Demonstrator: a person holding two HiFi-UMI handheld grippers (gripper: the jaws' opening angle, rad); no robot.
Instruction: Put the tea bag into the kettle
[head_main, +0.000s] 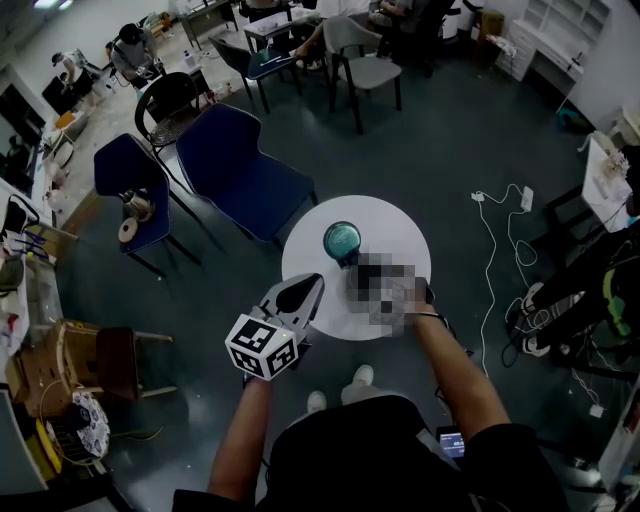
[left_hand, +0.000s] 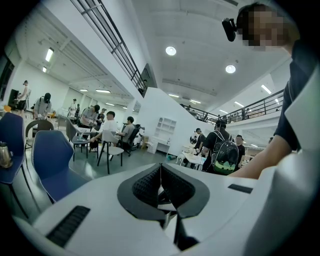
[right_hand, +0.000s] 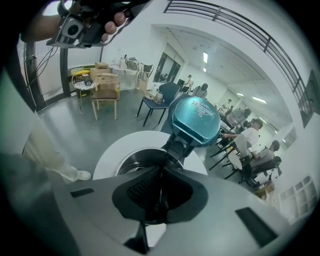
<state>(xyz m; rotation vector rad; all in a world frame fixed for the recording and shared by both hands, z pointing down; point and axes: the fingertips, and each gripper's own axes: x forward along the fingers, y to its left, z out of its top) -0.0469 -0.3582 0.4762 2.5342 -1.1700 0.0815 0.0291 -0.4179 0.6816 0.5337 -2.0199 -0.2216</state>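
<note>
one kettle (head_main: 346, 250), one round white table (head_main: 400, 225), two sets of tongs. no view shows me a tea bag clearly.

the kettle sits near the middle of the table with its teal lid (right_hand: 196, 120) flipped up and its dark mouth open. the right tongs (right_hand: 161, 175) hang straight over that mouth, tips pointing down into it, pads clenched together along one thin line. whether anything thin is nipped between them i cannot tell. in the head view a mosaic patch covers these tongs, just on the person's side of the kettle, and the bare right forearm (head_main: 450, 360) reaches in to it.

the left tongs (head_main: 305, 290) are held off to the kettle's left, over the table's edge, their marker cube (head_main: 262, 347) toward the person. in the left gripper view they (left_hand: 160, 172) tilt up at the room, clenched shut with nothing between the pads.

beyond the kettle, off the table, two blue chairs (head_main: 245, 170) stand on a dark grey floor (head_main: 450, 130). a white cable (head_main: 490, 250) trails over the floor well to the kettle's right. further back, people sit at tables in a big white hall with a railed upper gallery.
</note>
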